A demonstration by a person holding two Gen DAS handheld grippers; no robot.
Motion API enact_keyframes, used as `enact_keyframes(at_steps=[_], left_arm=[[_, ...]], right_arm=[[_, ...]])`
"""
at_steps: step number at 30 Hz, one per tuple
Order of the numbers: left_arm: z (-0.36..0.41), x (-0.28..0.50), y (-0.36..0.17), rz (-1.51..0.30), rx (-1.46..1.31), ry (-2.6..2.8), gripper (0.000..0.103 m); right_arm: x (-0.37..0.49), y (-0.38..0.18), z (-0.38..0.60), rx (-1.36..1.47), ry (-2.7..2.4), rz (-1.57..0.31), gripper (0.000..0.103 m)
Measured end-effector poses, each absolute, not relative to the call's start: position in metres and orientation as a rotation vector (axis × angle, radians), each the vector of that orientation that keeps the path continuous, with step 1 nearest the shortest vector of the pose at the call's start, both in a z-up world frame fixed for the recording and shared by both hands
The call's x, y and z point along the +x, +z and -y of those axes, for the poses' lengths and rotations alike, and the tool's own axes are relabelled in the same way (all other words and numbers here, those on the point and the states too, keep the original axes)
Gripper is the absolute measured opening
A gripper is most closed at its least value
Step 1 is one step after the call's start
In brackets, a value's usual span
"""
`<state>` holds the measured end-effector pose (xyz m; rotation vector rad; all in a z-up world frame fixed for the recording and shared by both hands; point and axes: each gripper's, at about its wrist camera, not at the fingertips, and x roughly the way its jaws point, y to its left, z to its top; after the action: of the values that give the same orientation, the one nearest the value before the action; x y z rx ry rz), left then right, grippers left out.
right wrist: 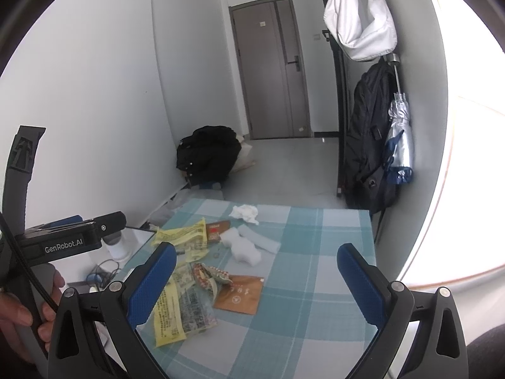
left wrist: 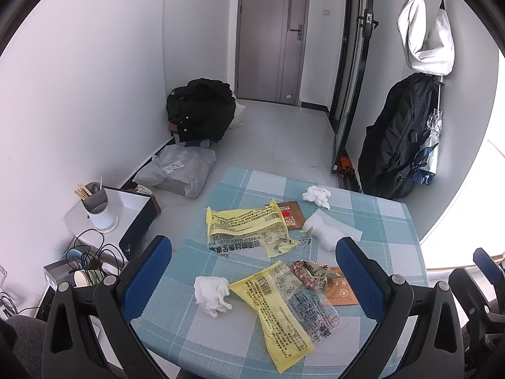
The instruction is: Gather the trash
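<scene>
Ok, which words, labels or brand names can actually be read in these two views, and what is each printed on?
"GenRobot.AI": on the side of the left gripper, seen from the right wrist.
"LOV": upside down on the brown packet; the rest is cut off.
Yellow wrappers: dense print and barcodes, too small to read.
Orange packet: a round emblem, unreadable.

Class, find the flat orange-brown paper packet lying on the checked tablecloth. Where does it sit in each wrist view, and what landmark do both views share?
Left wrist view: the orange-brown paper packet lies low right of centre, partly behind the left gripper's right finger.
Right wrist view: it lies near centre, just right of the crumpled patterned wrapper.
Shared landmark: the grey door in the far wall.
</scene>
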<state>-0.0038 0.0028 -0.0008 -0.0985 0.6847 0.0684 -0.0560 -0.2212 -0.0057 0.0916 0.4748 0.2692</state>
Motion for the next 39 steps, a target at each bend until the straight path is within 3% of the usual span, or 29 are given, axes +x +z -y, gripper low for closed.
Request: enact_keyframes(at_steps=[39], left_arm=[[-0.0015, -0.001, -0.0041, -0.699, -0.099, 0.062, 0.102]], right_arm=[[-0.0542, -0.0088, 0.2201, 0.082, 0.265, -0.499, 0.103]])
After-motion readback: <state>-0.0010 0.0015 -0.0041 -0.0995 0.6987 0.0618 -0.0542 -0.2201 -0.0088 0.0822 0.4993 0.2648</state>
